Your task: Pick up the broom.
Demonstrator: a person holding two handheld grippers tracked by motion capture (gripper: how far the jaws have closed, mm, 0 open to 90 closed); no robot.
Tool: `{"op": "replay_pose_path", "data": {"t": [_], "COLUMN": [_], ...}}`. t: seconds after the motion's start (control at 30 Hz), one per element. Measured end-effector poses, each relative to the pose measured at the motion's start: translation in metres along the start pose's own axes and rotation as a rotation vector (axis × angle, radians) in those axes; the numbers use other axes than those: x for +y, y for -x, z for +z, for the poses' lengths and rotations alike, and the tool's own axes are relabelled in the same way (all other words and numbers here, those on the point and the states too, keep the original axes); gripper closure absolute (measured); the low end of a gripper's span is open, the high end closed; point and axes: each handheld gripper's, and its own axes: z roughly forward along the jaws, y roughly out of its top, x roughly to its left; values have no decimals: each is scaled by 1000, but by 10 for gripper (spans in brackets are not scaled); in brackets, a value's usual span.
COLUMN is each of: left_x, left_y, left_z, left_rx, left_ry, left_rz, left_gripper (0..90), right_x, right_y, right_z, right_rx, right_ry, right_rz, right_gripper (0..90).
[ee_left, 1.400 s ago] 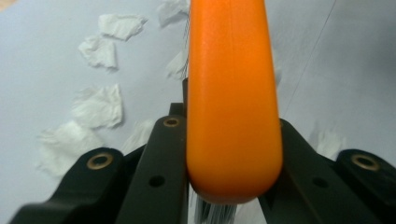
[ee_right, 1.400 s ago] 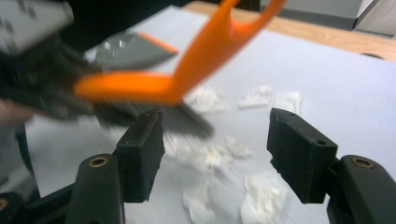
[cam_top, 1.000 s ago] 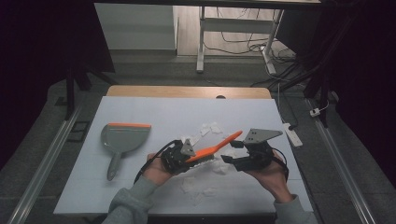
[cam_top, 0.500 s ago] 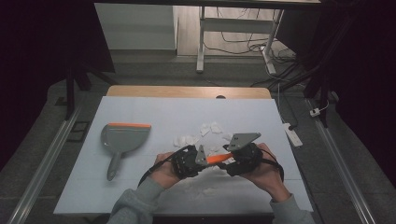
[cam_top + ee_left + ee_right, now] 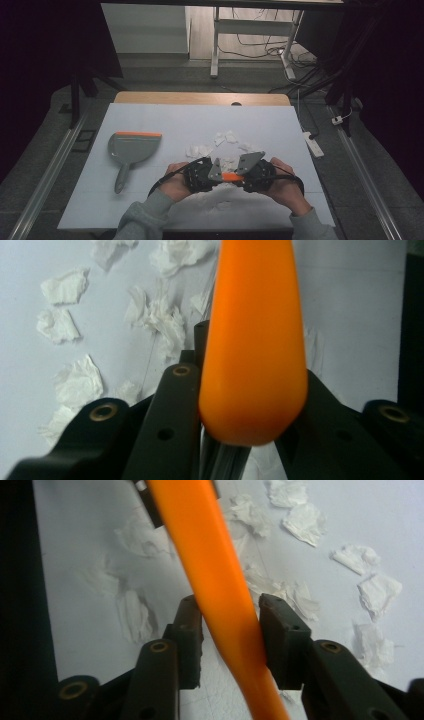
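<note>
I have the orange plastic brush handle (image 5: 220, 595) above the white bench (image 5: 165, 125), pinched by my left hand-held gripper (image 5: 240, 405) while my right hand-held gripper (image 5: 230, 630) has just been closing around it. An off-centre squeeze could twist it loose onto the torn white paper scraps (image 5: 220, 142).

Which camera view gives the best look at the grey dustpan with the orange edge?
The high view: the dustpan lies whole on the table, left of both hands, handle toward the person. The two gripper views look instead at the orange handle and paper scraps.
</note>
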Motion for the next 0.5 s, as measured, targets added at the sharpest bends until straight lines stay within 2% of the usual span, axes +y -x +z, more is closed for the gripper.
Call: {"op": "replay_pose_path", "data": {"t": [0.03,0.07,0.13,0.17,0.2,0.23,0.27,0.37,0.5], "left_x": [-1,-5,-8,-8,-9,-11,-11,-19,-38], "left_y": [0,-2,-5,-5,-6,-6,-6,-8,-16], "left_z": [-1,-5,-9,-9,-11,-15,-15,-22,-35], "left_rx": [15,65,80,80,84,122,122,182,219], "left_ry": [22,68,106,106,124,141,141,171,213], "left_rz": [-12,-33,-74,-74,-97,-131,-131,-178,-281], "left_gripper": [758,718,599,551,511,450,386,296,256], "right_x": [0,-1,-2,-3,-3,-3,-4,-8,-14], "right_y": [0,0,2,2,3,3,4,7,11], "right_z": [-1,-1,-3,-4,-5,-6,-7,-8,-9], "right_rx": [1,9,20,23,24,28,22,7,12], "right_ry": [3,6,46,57,69,78,86,88,102], "right_rz": [3,6,24,36,40,50,54,78,109], "right_gripper": [670,686,700,703,704,706,706,707,707]}}
